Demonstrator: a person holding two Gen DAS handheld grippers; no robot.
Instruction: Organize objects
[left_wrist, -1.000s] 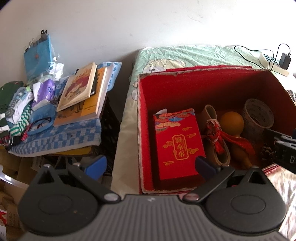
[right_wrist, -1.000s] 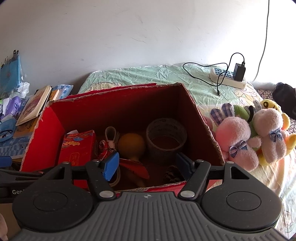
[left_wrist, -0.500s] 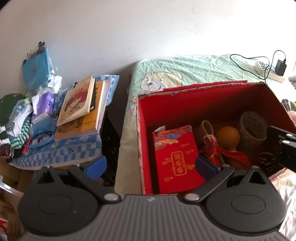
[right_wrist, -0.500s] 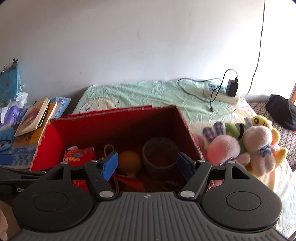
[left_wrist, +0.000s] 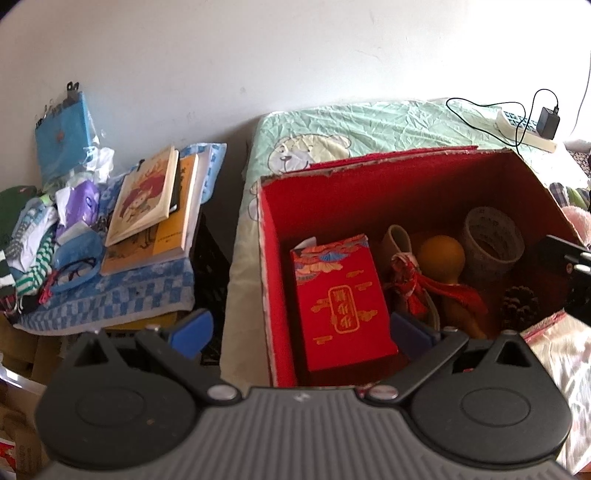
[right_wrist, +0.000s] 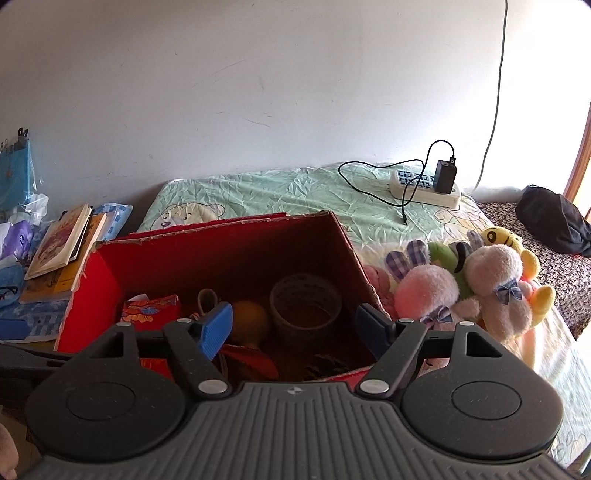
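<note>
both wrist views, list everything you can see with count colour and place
cardboard box: 1, red, open, on the bed
gift packet: 1, red and gold, left in box
gourd: 1, orange with red tassel, middle of box
tape roll: 1, greyish, right rear of box
pine cone: 1, brown, right front of box
books: at least 2, cream and orange, stacked on blue checked cloth left of the bed
plush toys: several, pink, green, yellow, right of box
power strip: 1, white, black charger plugged in, far end of bed
black bag: 1, far right
left gripper: open, empty
right gripper: open, empty
</note>
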